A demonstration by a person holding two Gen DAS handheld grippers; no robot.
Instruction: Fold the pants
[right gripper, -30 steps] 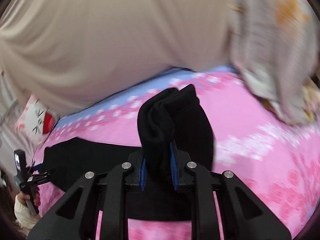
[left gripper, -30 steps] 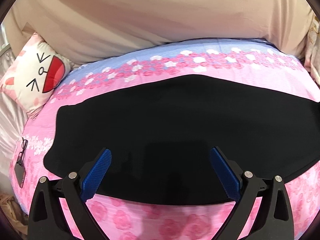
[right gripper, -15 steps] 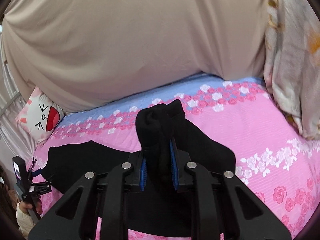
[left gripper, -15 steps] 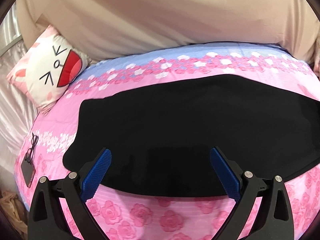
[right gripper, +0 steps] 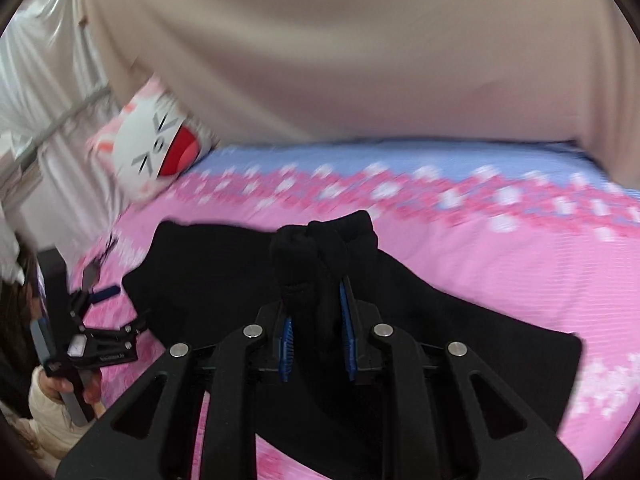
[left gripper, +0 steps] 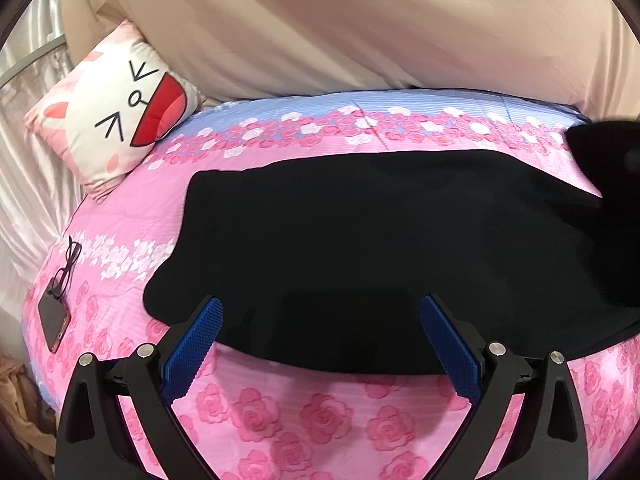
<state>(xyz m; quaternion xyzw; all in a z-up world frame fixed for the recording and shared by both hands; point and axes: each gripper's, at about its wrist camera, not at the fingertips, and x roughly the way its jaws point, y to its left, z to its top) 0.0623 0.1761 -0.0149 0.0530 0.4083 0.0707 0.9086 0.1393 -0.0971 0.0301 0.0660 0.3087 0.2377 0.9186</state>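
Black pants (left gripper: 360, 240) lie flat across the pink flowered bed sheet (left gripper: 280, 412). My left gripper (left gripper: 320, 320) hovers open over their near edge, blue pads wide apart with nothing between them. In the right wrist view my right gripper (right gripper: 316, 320) is shut on a bunched end of the black pants (right gripper: 324, 248), lifted above the flat part of the cloth. That raised end also shows as a dark lump (left gripper: 608, 152) at the right edge of the left wrist view. The left gripper (right gripper: 96, 308) appears at far left, held by a hand.
A cartoon-face pillow (left gripper: 120, 112) leans at the bed's far left corner against a beige curtain (left gripper: 340, 28). A phone (left gripper: 52, 320) and eyeglasses (left gripper: 68, 264) lie near the left edge of the sheet. A metal bed rail (right gripper: 60, 120) runs at the left.
My right gripper has carried the bunched pants end leftward over the flat cloth, and its view swung left. The left gripper has drifted sideways, so the pants sit further right in its view.
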